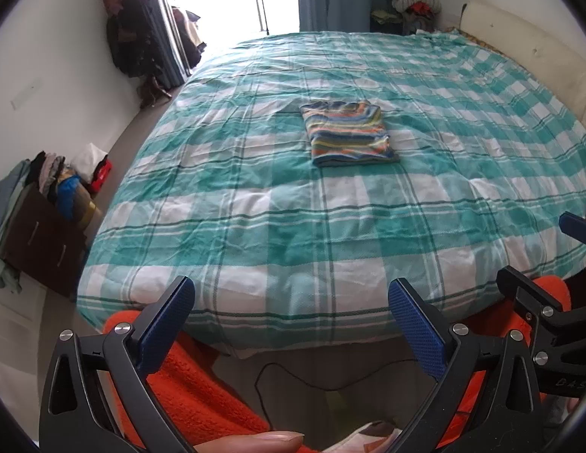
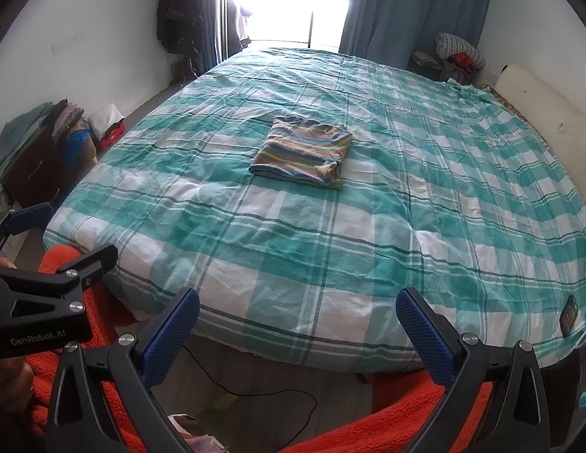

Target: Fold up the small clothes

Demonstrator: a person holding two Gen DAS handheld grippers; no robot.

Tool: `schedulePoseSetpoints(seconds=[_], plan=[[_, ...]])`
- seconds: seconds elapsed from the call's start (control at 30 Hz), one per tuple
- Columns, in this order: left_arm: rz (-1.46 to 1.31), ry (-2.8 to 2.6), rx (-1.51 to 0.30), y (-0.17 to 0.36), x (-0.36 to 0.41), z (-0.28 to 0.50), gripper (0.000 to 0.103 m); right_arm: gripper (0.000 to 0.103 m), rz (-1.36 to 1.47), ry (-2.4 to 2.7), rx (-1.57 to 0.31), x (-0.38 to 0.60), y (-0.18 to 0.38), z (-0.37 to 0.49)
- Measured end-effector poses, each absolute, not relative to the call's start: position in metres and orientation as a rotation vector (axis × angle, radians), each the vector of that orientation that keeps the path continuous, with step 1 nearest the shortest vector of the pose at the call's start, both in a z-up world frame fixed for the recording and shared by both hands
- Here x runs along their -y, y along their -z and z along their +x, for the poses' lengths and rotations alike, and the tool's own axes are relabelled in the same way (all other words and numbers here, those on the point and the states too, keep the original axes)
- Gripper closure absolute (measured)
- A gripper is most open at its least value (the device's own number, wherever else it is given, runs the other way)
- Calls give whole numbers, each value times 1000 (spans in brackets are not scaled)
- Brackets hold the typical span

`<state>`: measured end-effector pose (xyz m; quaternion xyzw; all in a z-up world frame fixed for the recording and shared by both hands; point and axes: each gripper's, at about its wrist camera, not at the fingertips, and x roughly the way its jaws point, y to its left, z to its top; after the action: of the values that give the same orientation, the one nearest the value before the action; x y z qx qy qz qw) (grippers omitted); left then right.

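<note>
A small striped garment point(image 1: 351, 135) lies folded into a neat rectangle in the middle of the bed point(image 1: 255, 204); it also shows in the right wrist view point(image 2: 303, 152). My left gripper point(image 1: 293, 294) is open and empty, held off the near edge of the bed, far from the garment. My right gripper point(image 2: 298, 304) is open and empty, also off the near edge. Each gripper shows at the side of the other's view: the right one point(image 1: 538, 302) and the left one point(image 2: 51, 275).
The bed has a teal and white checked cover point(image 2: 406, 207). A dark drawer unit piled with clothes point(image 1: 43, 234) stands left of the bed. An orange fleece point(image 1: 202, 385) is below the grippers. A black cable point(image 2: 255, 389) lies on the floor. A headboard cushion point(image 1: 531, 56) is at the right.
</note>
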<state>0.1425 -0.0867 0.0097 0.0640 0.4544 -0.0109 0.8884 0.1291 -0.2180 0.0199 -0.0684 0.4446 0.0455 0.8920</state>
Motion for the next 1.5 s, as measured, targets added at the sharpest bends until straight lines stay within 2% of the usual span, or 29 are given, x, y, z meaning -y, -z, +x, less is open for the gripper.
schedulePoseSetpoints(seconds=[1.5], plan=[[151, 7, -949, -9, 89, 150, 1, 0, -106, -89, -955, 224, -25, 134]])
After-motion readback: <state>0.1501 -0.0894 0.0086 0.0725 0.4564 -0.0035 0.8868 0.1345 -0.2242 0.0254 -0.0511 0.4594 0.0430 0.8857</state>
